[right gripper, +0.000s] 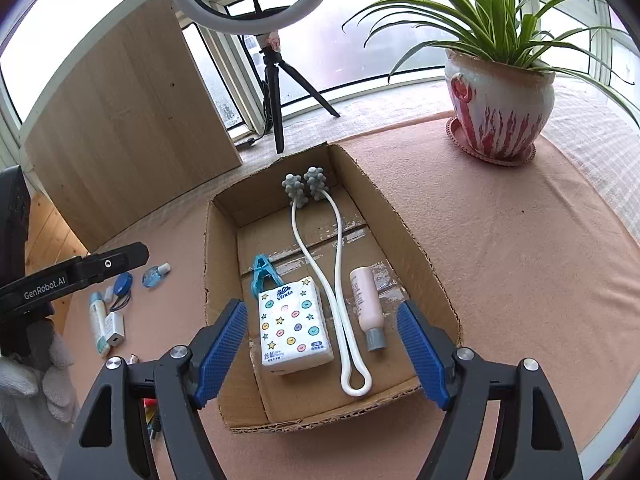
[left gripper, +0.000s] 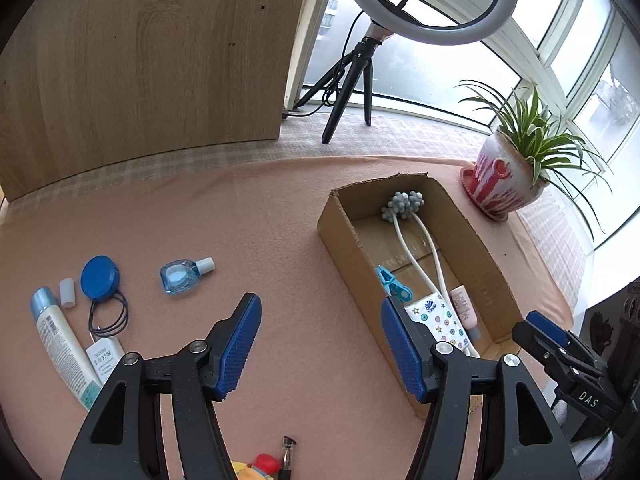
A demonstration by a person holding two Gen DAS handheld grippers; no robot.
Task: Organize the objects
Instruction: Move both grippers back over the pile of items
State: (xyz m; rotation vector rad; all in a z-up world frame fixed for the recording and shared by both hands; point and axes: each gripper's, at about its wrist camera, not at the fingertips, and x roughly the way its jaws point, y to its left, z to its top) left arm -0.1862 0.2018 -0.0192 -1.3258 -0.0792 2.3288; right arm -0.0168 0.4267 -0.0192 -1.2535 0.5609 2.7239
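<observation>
An open cardboard box [right gripper: 404, 240] [left gripper: 340, 232] sits on the pink cloth. Inside lie a white neck massager [right gripper: 340, 280] [left gripper: 404, 236], a tissue pack [right gripper: 294, 326] [left gripper: 440, 320], a blue clip [right gripper: 262, 272] [left gripper: 394, 282] and a pink bottle [right gripper: 368, 302] [left gripper: 464, 306]. My right gripper [right gripper: 322, 344] is open and empty above the box's near end. My left gripper [left gripper: 320, 344] is open and empty over the cloth left of the box. Left of it lie a blue eye-drop bottle [left gripper: 184, 274], a blue round case [left gripper: 99, 278], black hair ties [left gripper: 110, 316], a white tube [left gripper: 60, 344] and a white charger [left gripper: 105, 356].
A potted plant [right gripper: 500, 108] [left gripper: 504, 176] stands at the back right. A ring light on a tripod [left gripper: 360, 72] [right gripper: 272, 92] and a wooden panel [left gripper: 140, 60] stand behind. Small items [left gripper: 272, 462] lie at the front edge under my left gripper.
</observation>
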